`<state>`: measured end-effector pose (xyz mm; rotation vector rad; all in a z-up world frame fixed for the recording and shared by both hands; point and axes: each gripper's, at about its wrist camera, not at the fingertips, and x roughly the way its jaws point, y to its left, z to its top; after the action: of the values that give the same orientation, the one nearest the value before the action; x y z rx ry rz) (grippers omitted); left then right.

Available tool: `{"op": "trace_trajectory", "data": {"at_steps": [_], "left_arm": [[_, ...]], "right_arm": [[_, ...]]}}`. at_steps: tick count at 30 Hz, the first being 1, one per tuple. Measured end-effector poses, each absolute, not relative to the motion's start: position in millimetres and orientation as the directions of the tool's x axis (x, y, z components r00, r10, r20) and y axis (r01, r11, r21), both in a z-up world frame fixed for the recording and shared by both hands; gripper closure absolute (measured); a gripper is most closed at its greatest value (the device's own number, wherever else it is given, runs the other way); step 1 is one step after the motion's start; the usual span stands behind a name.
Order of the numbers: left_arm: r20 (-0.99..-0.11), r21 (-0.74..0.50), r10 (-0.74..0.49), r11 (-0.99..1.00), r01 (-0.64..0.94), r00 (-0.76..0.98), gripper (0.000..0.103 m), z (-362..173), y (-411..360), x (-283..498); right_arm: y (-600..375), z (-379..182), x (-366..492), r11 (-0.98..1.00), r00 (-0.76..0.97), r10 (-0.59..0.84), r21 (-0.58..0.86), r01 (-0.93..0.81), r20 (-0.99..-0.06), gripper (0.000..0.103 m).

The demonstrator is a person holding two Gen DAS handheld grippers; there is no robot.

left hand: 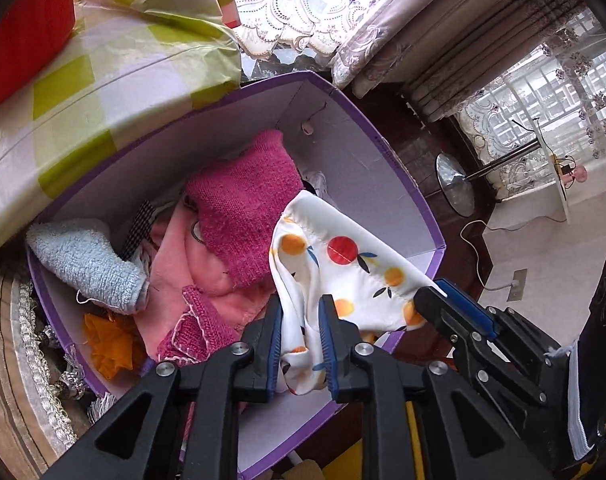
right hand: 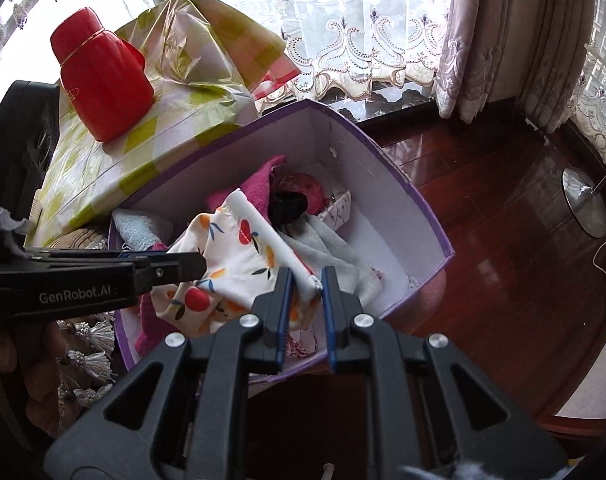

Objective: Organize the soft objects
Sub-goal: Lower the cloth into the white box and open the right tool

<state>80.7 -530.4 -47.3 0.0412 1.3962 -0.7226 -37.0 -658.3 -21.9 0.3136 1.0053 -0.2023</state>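
A white cloth with orange and red fruit print [left hand: 343, 276] hangs over an open purple box [left hand: 419, 200]. My left gripper [left hand: 301, 312] has its fingers around one end of the cloth, with a gap between the pads. My right gripper [right hand: 307, 280] pinches the cloth's white hem [right hand: 271, 232] at the other end; it also shows in the left wrist view [left hand: 443, 292]. The box [right hand: 407, 184] holds a magenta knit piece [left hand: 243, 204], a pink garment [left hand: 199, 264], a pale blue towel [left hand: 87, 260], an orange cloth [left hand: 107, 340] and a grey cloth [right hand: 335, 256].
A table with a green-and-white checked plastic cover [left hand: 103, 80] stands against the box, with a red flask [right hand: 103, 80] on it. Dark wooden floor [right hand: 503, 220], lace curtains [right hand: 343, 40] and a lamp stand base [right hand: 587, 208] lie beyond. A tasselled cushion [left hand: 35, 360] is at the left.
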Motion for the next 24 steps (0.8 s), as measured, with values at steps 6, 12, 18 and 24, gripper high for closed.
{"op": "trace_trajectory", "data": {"at_steps": [6,12,18,24], "left_arm": [[-0.901,-0.398,-0.433,0.809,0.433,-0.020,0.050,-55.1,-522.1,85.3],[-0.863,-0.456,-0.505,0.785,0.419,0.006,0.044,-25.6,-494.7,80.8],[-0.841,-0.457,-0.537,0.772,0.442,0.069,0.034,9.1,-440.4,64.3],[-0.830,-0.447,-0.545,0.778,0.442,0.120,0.034,17.7,-388.6,49.2]], "right_arm": [[-660.1,-25.8,-33.6,0.925,0.504,-0.041,0.158,0.346,-0.863,0.076],[-648.6,2.1,-39.2,0.914,0.543,-0.104,0.136,0.383,-0.833,0.037],[-617.4,31.0,-42.5,0.934,0.562,-0.132,0.088,0.346,-0.816,0.034],[-581.5,45.4,-47.9,0.946,0.568,-0.189,0.007,0.325,-0.801,0.030]]}}
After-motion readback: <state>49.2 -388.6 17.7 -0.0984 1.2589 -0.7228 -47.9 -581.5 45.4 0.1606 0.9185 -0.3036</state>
